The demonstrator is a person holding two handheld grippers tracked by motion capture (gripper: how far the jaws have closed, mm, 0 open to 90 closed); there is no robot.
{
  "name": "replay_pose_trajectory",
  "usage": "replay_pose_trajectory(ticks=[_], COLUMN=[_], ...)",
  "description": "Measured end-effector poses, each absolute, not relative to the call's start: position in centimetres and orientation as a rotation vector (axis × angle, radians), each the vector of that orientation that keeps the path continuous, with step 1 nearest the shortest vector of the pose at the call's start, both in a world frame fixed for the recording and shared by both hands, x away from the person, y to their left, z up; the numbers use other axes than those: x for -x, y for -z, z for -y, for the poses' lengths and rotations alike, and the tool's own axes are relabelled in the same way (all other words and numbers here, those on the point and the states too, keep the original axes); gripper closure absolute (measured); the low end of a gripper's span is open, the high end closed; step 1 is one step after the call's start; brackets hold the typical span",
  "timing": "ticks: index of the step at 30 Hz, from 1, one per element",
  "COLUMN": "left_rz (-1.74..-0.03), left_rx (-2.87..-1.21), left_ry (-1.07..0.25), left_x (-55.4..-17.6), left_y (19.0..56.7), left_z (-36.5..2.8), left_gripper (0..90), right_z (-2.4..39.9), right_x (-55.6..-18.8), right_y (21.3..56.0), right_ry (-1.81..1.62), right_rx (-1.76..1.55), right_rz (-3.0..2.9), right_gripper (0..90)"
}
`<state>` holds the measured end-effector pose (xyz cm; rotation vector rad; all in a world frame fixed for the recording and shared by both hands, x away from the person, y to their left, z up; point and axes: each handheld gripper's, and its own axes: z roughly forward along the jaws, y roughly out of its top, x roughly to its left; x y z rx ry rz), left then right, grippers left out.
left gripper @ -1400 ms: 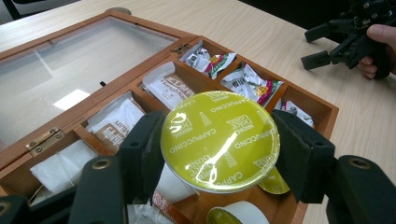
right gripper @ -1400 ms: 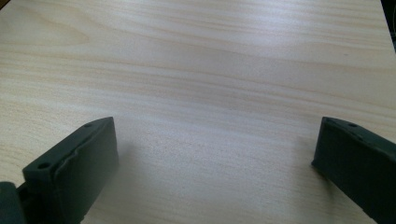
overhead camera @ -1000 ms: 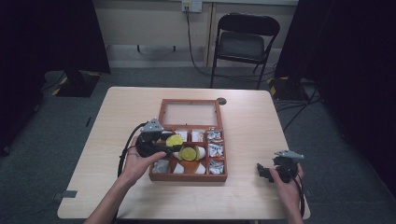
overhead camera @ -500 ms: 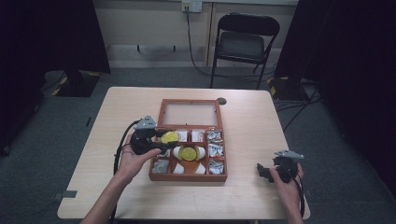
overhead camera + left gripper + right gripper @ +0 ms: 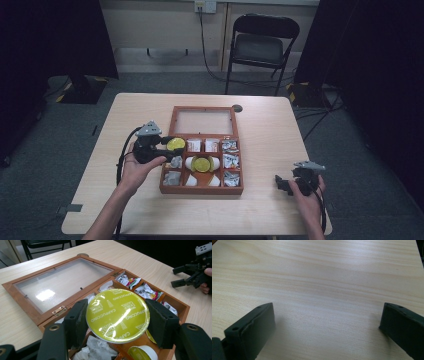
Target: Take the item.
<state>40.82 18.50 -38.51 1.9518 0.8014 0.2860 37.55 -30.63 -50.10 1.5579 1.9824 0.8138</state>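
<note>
Capsule's out of the box, mid-carry

Left gripper (image 5: 117, 317) is clamped on the yellow cappuccino capsule (image 5: 118, 315), hovering over the wooden box (image 5: 202, 189) at its 9 o'clock edge. Next it probably needs a clear spot and gentle release. Right gripper (image 5: 327, 330) sits wide open, empty.

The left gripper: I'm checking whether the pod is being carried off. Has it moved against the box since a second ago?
Yes. The left gripper with its capsule drifted slightly left, toward the wooden box's left edge.
</note>
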Motion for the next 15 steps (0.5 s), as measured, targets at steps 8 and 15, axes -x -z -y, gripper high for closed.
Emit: replay_pose_trajectory(ticks=[8, 15], left_rz=[-0.816, -0.849], left_rx=[-1.957, -1.935], left_ry=[-0.327, -0.338], left_x=[-41.0, -41.1], left_y=[38.5, 38.5], left_z=[-19.5, -20.6], left_gripper=[38.0, 38.0], right_z=[30.6, 30.6], right_x=[-37.5, -37.5], right_y=[50.1, 50.1], right_ry=[-0.814, -0.814], right_rx=[-1.558, -1.558], right_rz=[-1.982, -1.982], right_gripper=[0.0, 0.0])
